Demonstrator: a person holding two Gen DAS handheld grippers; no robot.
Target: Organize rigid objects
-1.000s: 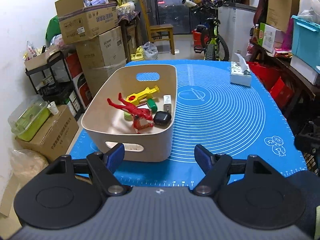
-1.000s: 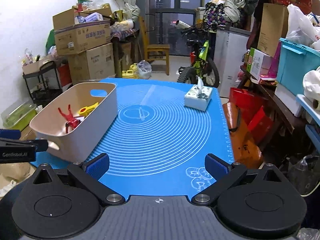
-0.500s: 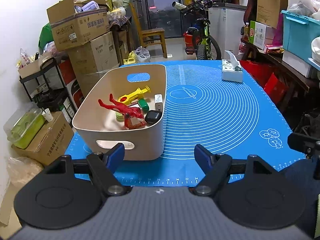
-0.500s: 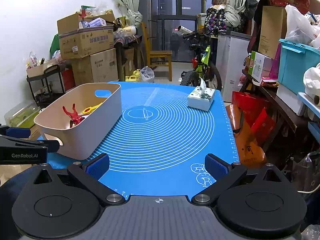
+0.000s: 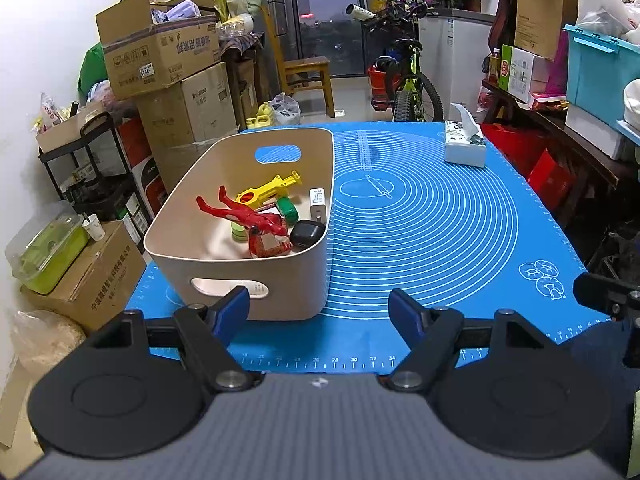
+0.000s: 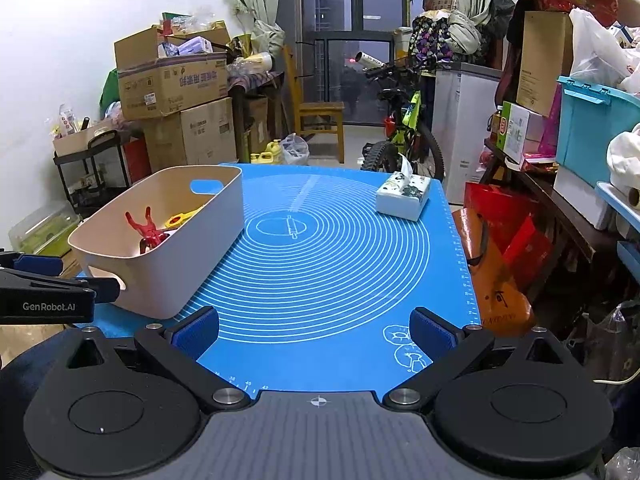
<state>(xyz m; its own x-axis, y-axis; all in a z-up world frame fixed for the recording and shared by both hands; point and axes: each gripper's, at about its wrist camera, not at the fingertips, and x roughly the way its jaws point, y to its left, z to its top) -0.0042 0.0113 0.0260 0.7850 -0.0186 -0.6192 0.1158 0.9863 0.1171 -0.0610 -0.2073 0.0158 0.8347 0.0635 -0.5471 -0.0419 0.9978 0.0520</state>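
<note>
A beige bin (image 5: 312,280) stands on the left of the blue mat (image 5: 440,220); it also shows in the right wrist view (image 6: 188,264). Inside lie a red clamp (image 5: 256,224), a yellow tool (image 5: 268,192), a green piece (image 5: 287,209), a black case (image 5: 306,234) and a white stick (image 5: 318,200). My left gripper (image 5: 319,312) is open and empty, held near the mat's front edge, close to the bin's front wall. My right gripper (image 6: 314,330) is open and empty over the mat's front right.
A tissue box (image 5: 464,148) sits at the mat's far right corner. Stacked cardboard boxes (image 5: 168,76) and a black cart (image 5: 84,168) stand left of the table. A bicycle (image 5: 404,80) and a chair (image 5: 304,76) are behind it. Red bags (image 6: 504,256) and shelves crowd the right side.
Both grippers have drawn back and lifted a little, so the bin and mat look farther off. Both stay open and empty. The bin's contents have not moved.
</note>
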